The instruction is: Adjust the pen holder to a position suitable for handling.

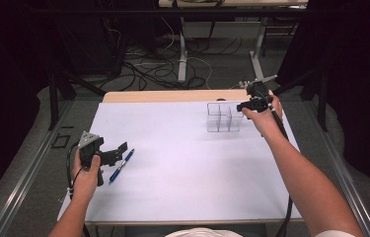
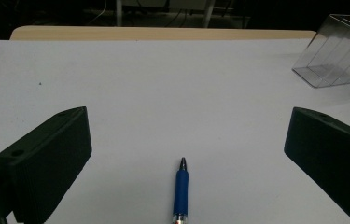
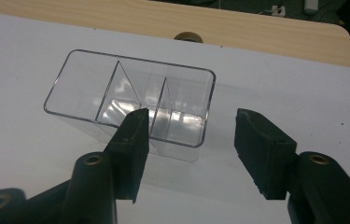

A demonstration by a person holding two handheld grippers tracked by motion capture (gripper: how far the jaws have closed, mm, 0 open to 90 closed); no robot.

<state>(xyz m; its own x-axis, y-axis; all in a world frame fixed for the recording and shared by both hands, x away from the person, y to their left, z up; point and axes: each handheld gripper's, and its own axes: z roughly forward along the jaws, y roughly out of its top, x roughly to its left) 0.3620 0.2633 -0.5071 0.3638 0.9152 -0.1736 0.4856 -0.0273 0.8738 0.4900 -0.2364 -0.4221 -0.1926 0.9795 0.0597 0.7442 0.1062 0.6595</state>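
Observation:
A blue pen (image 1: 122, 166) lies on the white table surface (image 1: 182, 158), its tip pointing away from the person. My left gripper (image 1: 118, 153) hovers just left of it, open. In the left gripper view the pen (image 2: 180, 193) lies between and slightly ahead of the wide-apart jaws of that gripper (image 2: 186, 116). A clear organizer (image 1: 224, 117) with three compartments stands at the back right, nothing in it. My right gripper (image 1: 244, 105) is open beside its right end. Seen from the right gripper (image 3: 191, 116), the organizer (image 3: 130, 100) has its near right corner between the jaws.
A wooden table edge (image 1: 172, 96) runs along the back, with a round grommet (image 3: 188, 36) behind the organizer. Beyond it the floor holds cables (image 1: 158, 69) and desk legs. The clear organizer (image 2: 338, 58) sits far right in the left gripper view.

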